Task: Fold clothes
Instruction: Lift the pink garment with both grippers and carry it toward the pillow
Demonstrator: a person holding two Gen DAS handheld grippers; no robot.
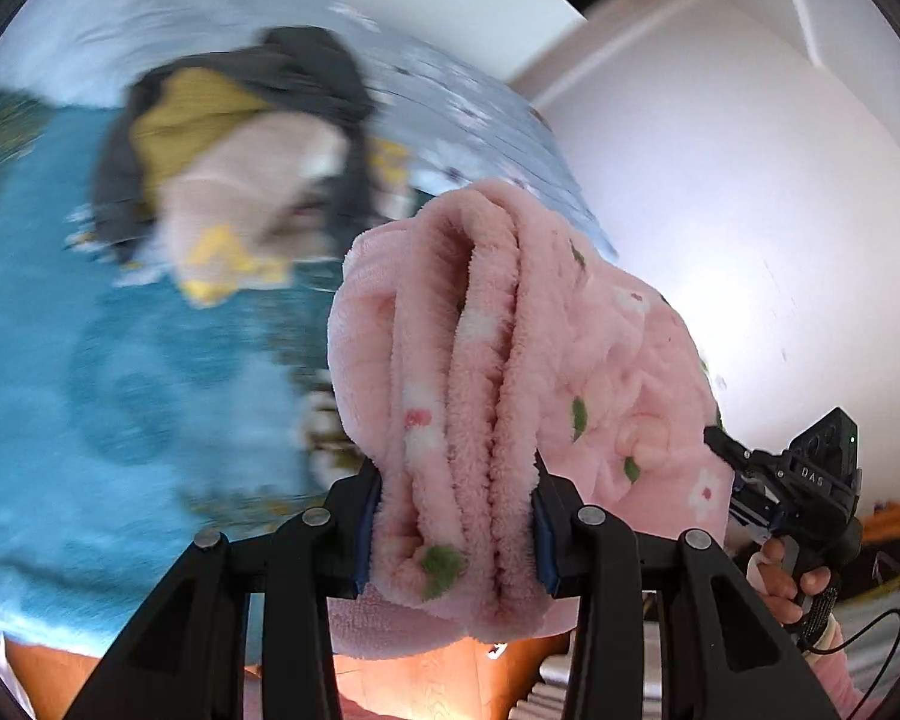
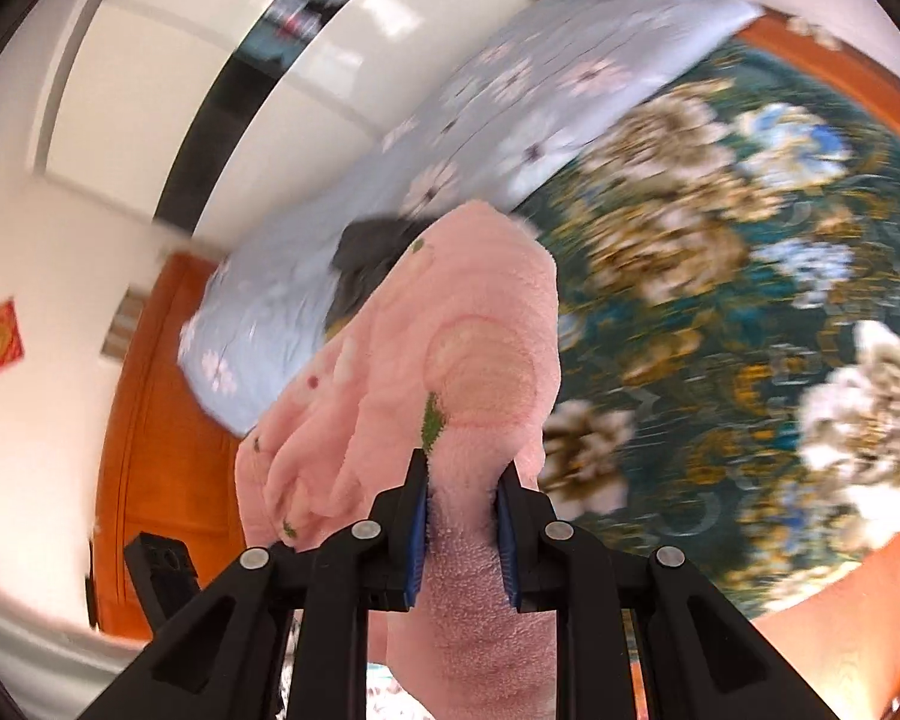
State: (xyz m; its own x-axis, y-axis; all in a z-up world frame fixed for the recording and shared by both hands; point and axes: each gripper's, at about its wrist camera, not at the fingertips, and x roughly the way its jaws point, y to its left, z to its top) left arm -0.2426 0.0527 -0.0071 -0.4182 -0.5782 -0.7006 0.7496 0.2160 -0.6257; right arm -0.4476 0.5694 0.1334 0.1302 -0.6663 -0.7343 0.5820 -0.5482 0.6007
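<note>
Left tool [image 1: 456,525], its blue pads pressed on a thick bundle of folded layers of the pink fleece garment [image 1: 510,372], which rises from the jaws toward 12 o'clock and drapes toward 3 o'clock. Right tool [image 2: 463,537], clamped on a narrower fold of the same garment [image 2: 450,360], which climbs toward 12 o'clock and spreads toward 9 o'clock. In the left wrist view the right tool [image 1: 750,492] appears at 3 o'clock, touching the garment's edge, with the person's hand [image 1: 792,582] on its grip. Beyond the garment, blurred: a pile of clothes [image 1: 234,144] in grey, mustard and pale pink at 10 o'clock, lying on a teal bedspread [image 1: 90,360]; a light-blue flowered quilt [image 2: 492,102] at 12 o'clock in the right wrist view, beside the dark green floral bedspread [image 2: 720,300] at 3 o'clock; an orange wooden door [image 2: 168,432] at 8 o'clock.
</note>
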